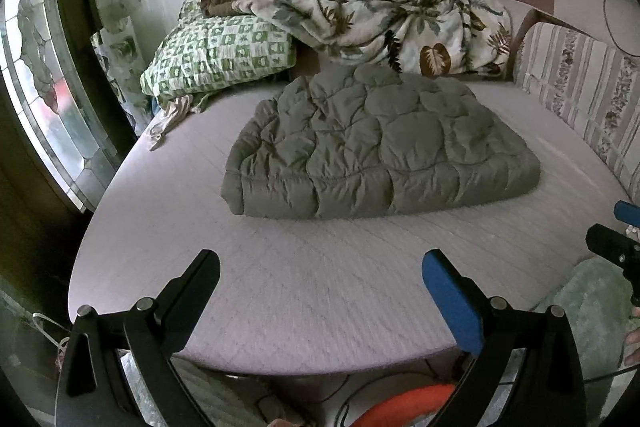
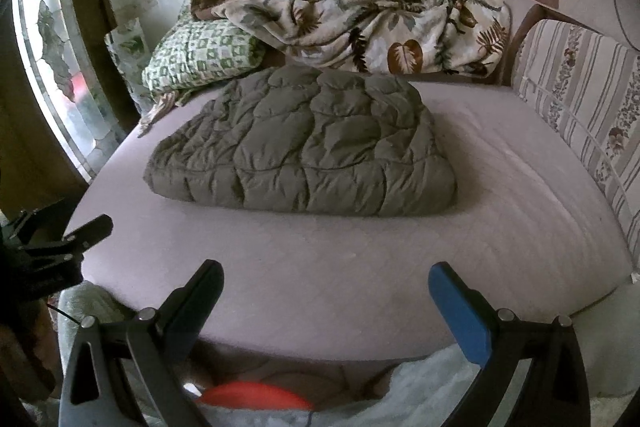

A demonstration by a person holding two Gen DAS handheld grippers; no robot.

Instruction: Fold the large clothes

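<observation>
Our left gripper and right gripper hover wide apart and empty over the mattress edge. Beyond, mid-bed, the quilted coat lies folded into a block. We judge folding nearly finished; next, reach in to tidy or move it.

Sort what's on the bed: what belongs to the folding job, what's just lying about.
For the job:
- grey quilted coat, already folded
- left gripper, jaws open
- right gripper, jaws open

Lying about:
- leaf-print blanket
- green checked pillow
- striped cushion
</observation>
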